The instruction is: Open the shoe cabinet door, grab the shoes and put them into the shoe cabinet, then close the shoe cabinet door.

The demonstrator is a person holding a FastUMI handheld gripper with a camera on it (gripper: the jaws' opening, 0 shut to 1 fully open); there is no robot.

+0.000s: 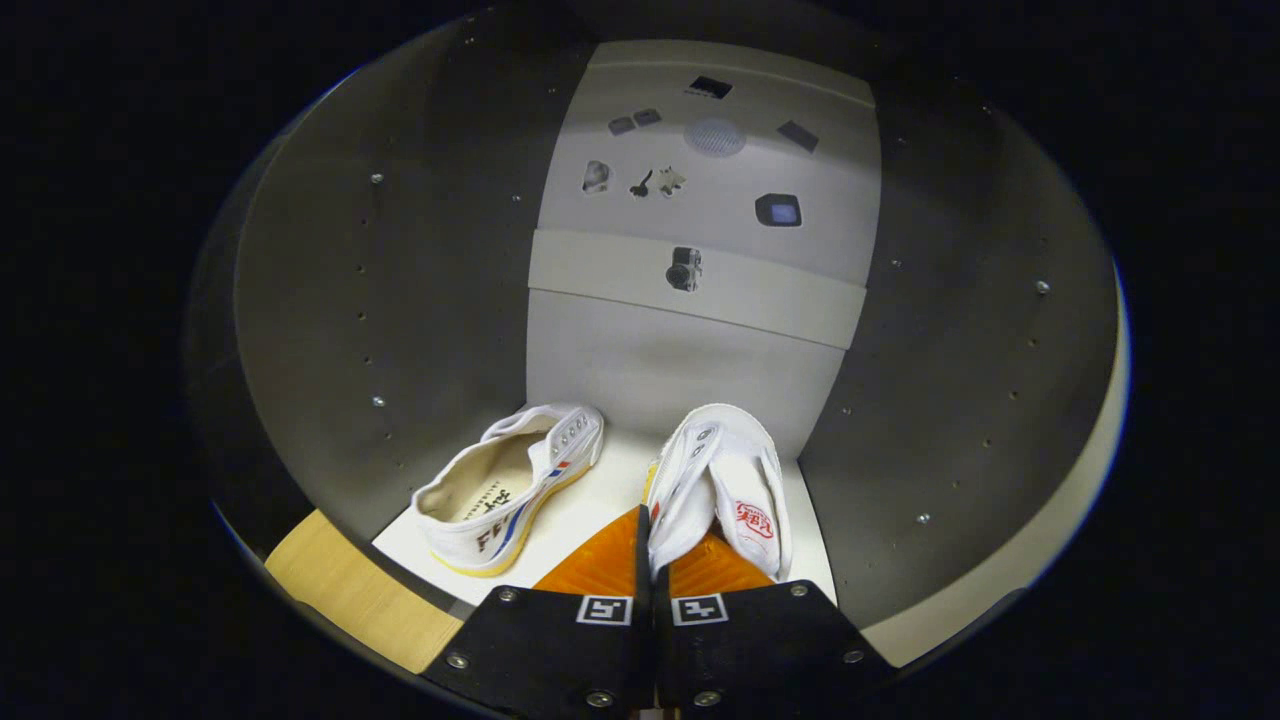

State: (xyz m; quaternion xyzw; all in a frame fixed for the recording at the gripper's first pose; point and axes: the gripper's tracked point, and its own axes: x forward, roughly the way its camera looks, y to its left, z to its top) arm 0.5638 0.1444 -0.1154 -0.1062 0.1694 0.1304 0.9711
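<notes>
Inside the shoe cabinet [330, 300], the gripper [655, 545] is clenched on the second canvas shoe [715, 480]: its two fingers [600, 565] pinch the thin side wall near the heel opening, and the shoe hangs just ahead of them over the white cabinet floor [590, 505]. The first canvas shoe [510, 490] already lies on this floor, on its side, a little to the left of the fingers and apart from the held one. Both are white low sneakers with metal eyelets; the lying one has a yellow sole edge and blue and red stripes, the held one shows a red mark on its insole. I judge such a shoe is light and soft, so the canvas folds under the pinch and may slip. A hold at the stiffer heel rim seems safer. The cabinet door is open, not yet closed.
</notes>
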